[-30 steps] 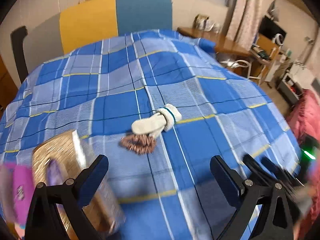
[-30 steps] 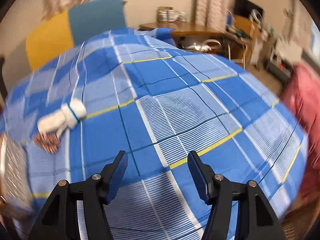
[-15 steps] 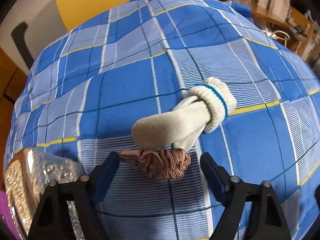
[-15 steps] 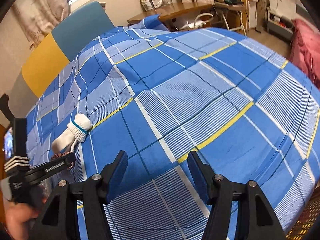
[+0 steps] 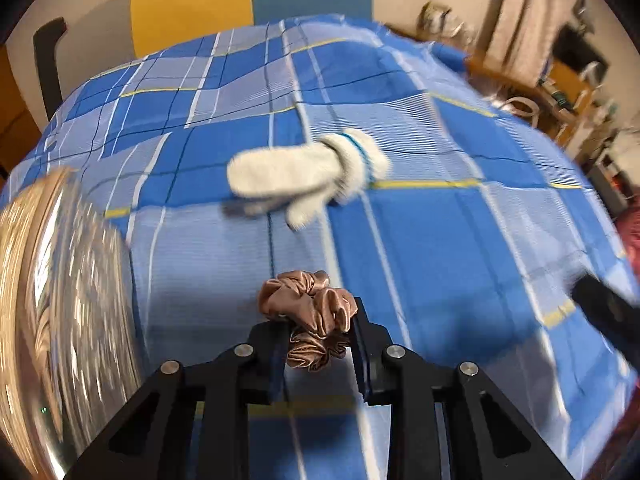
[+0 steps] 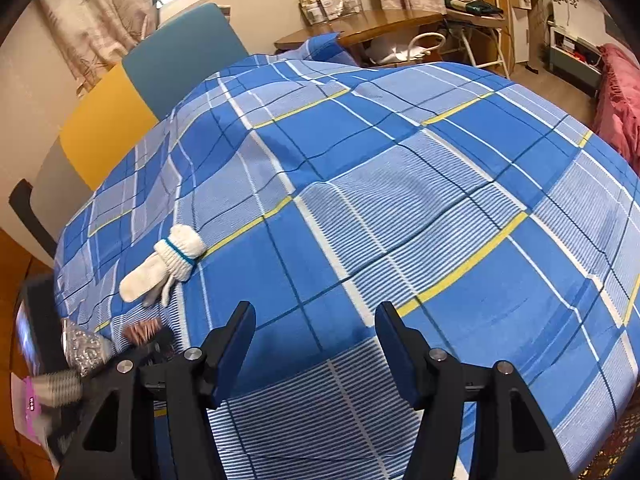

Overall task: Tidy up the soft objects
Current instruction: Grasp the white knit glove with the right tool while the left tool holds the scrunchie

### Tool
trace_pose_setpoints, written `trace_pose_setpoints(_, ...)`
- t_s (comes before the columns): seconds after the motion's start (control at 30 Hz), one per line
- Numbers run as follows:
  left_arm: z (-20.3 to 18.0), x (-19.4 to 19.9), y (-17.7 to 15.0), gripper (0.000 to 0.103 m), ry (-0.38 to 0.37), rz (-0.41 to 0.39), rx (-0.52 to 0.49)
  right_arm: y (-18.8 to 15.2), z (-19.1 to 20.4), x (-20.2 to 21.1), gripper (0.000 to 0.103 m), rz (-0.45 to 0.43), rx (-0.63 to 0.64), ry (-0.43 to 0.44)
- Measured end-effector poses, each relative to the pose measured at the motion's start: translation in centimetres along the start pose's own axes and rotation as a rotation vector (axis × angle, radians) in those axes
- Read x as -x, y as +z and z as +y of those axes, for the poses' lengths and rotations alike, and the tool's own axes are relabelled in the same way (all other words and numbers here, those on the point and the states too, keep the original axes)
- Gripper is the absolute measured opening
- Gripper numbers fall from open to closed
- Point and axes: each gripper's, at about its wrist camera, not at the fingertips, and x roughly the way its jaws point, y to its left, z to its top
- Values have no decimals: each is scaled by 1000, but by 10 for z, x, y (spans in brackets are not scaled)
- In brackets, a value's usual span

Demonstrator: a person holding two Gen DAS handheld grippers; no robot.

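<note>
Your left gripper (image 5: 318, 344) is closing on the brown scrunchie (image 5: 310, 312), pads pinching its satin folds above the bedspread (image 5: 440, 264); slippery, it may slide out. Your right gripper (image 6: 316, 344) stands spread, empty. Beyond, the white mitten (image 5: 304, 176) waits.

Blue plaid bedspread (image 6: 400, 200) — 1 white sock bundle (image 6: 168, 268) on it, glittery item (image 6: 84, 348) at its edge.

- L gripper (image 5: 318, 344): angled down, jaws closing, pads pinching brown scrunchie (image 5: 310, 312) betw. them
- R gripper (image 6: 316, 344): angled down, jaws part-open, nothing betw. fingers
</note>
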Motion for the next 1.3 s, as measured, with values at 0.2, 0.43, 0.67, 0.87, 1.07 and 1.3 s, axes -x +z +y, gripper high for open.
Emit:
trace_pose_setpoints(0.2,1,34,-66,28,-93,-108,-26,-5,15,-1,63,9,58,71)
trace_pose_setpoints(0.43,33,35,-98,28,-203,-125,34,-17,30,-20,63,107,76,149)
trace_pose_setpoints(0.67,46,30,-103,28,-297,-138,108,-8,73,-44,63,158,160,243)
trace_pose_setpoints(0.87,54,23,-102,28,-362,-139,156,29,124,-107,66,278,100,216)
trace_pose_setpoints(1.07,55,20,-101,28,-385,-140,171,42,152,-145,72,314,4,139)
trace_pose_setpoints(1.3,56,18,-101,28,-403,-139,184,31,139,-142,41,321,-29,201)
